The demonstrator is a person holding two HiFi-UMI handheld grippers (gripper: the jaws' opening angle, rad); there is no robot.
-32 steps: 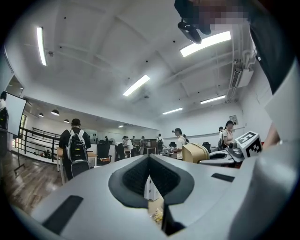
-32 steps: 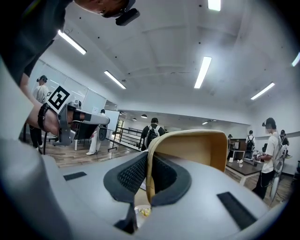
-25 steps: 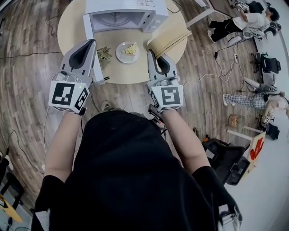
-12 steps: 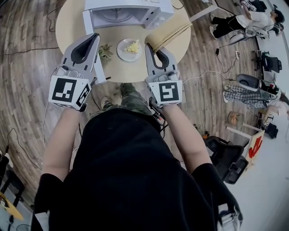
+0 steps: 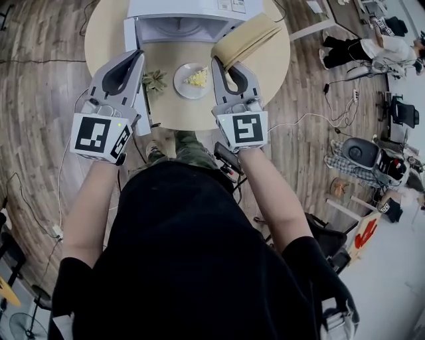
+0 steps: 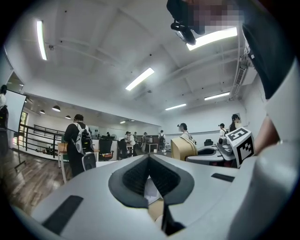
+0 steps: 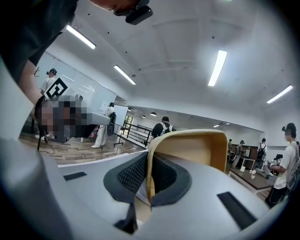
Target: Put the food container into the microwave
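We've got the right gripper [image 5: 222, 64] pinching the food container [image 5: 247, 38] by one wall, its long axis running up-right, with the open microwave [image 5: 174, 9] just ahead-left of it, and the left gripper [image 5: 135, 56] pressed together, empty.

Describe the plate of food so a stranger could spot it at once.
On the round wooden table, look just in front of the open white microwave. The plate lies there between a small green plant on its left and a tan chair back on its right. It is the only round white dish, with a pale yellow piece of food on it.
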